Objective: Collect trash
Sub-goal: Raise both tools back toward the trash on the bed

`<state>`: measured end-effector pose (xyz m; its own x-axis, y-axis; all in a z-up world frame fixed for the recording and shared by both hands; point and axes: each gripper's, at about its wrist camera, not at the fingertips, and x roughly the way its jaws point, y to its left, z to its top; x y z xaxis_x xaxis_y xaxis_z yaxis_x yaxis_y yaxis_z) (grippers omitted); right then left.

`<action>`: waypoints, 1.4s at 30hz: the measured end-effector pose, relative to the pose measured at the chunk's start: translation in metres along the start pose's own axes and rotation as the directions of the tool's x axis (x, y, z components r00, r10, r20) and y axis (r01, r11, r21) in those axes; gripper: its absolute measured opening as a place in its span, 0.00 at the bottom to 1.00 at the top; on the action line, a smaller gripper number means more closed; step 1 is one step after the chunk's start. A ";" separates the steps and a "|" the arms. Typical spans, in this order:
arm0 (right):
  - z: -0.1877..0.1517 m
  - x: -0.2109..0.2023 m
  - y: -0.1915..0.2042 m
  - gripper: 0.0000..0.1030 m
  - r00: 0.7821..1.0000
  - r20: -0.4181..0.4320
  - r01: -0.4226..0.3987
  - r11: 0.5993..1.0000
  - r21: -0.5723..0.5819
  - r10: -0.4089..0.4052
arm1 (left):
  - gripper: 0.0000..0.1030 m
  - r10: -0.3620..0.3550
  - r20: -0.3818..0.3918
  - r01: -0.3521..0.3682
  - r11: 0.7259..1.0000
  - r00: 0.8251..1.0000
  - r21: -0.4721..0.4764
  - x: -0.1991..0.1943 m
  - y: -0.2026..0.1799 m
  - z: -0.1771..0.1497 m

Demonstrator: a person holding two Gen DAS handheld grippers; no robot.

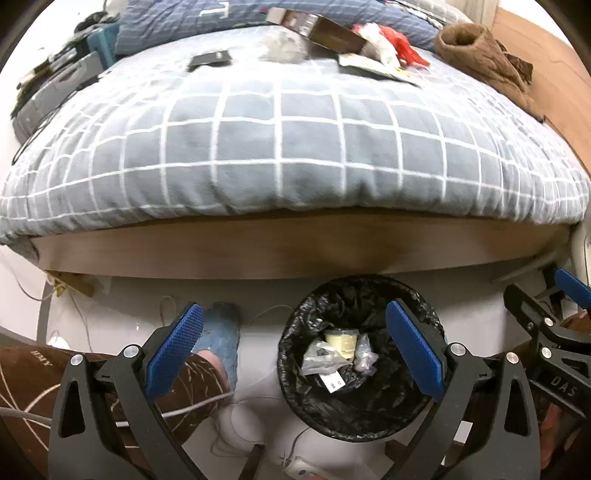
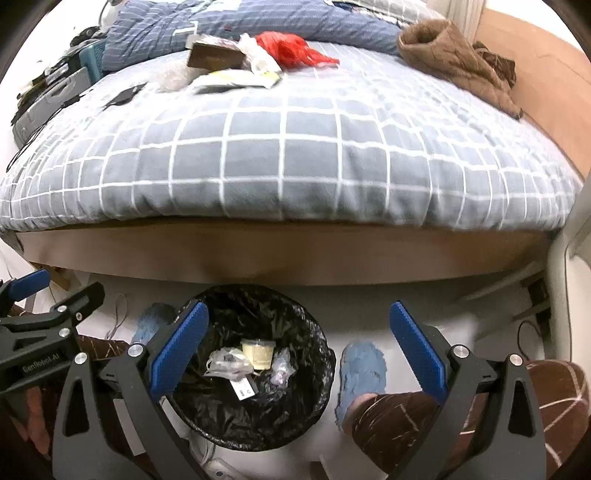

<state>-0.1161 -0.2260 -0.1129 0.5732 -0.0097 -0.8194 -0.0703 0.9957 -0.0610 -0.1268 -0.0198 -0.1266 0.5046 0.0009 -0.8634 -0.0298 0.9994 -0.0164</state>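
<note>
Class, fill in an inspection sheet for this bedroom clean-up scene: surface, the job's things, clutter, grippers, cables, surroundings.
Surface: checked bedspread, rumpled.
Job's things: bin with black liner on the floor, holding a cup and wrappers; red bag, box and papers remain on the bed.
Clutter: brown garment, blue quilt.
Grippers: left gripper and right gripper both open, nothing between the fingers.
Cables: white leads on the floor beside the bin.
Surroundings: wooden bed frame, person's slippered feet.
</note>
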 end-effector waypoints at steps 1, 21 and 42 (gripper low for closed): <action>0.002 -0.001 0.001 0.92 1.000 0.004 0.005 1.000 -0.006 -0.005 | 0.94 -0.005 -0.002 0.005 1.000 1.000 -0.006 -0.001 0.002 0.002; 0.060 -0.017 0.020 0.92 0.998 0.051 -0.043 0.998 -0.036 0.045 | 0.94 0.027 0.099 -0.021 0.998 0.995 -0.061 -0.038 0.030 0.048; 0.160 -0.005 0.031 0.92 0.990 0.102 -0.089 0.995 -0.039 0.093 | 0.93 0.062 0.149 -0.045 0.993 0.987 -0.113 -0.030 0.062 0.150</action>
<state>0.0092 -0.1806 -0.0191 0.6444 0.0919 -0.7592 -0.1532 0.9881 -0.0103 -0.0143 0.0472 -0.0258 0.6248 0.0676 -0.7778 -0.1498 0.9881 -0.0344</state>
